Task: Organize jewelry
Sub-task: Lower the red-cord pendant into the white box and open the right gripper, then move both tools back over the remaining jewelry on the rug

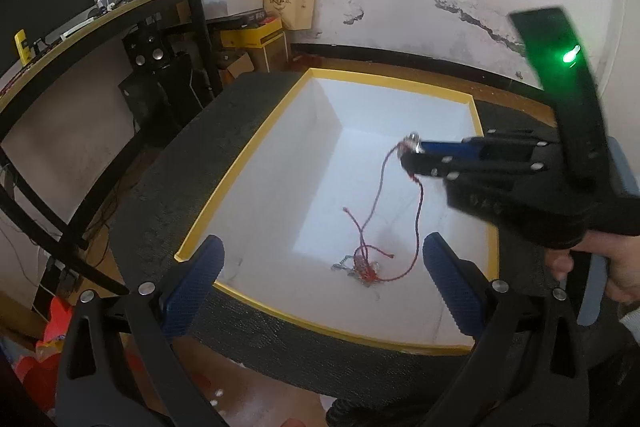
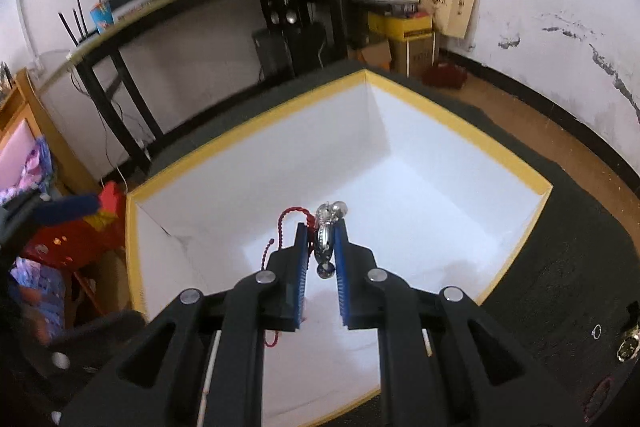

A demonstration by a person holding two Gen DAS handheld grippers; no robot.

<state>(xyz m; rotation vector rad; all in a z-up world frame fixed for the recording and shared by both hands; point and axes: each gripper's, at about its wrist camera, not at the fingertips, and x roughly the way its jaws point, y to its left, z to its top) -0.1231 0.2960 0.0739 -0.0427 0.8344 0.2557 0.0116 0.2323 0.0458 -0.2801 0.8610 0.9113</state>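
A white box with a yellow rim (image 1: 256,147) (image 2: 248,123) sits on a dark mat. My right gripper (image 1: 410,151) (image 2: 322,231) is shut on a silver pendant (image 2: 325,239) of a red cord necklace (image 1: 418,223), held over the box. The cord hangs down to a tangle of red cord and silver jewelry (image 1: 362,267) on the box floor. My left gripper (image 1: 320,267) is open and empty at the box's near rim.
A black desk (image 1: 100,15) with clutter stands at the left, cardboard boxes (image 1: 288,7) against the wall. On the mat at the right of the right wrist view lie a small ring (image 2: 596,331) and other jewelry (image 2: 626,347).
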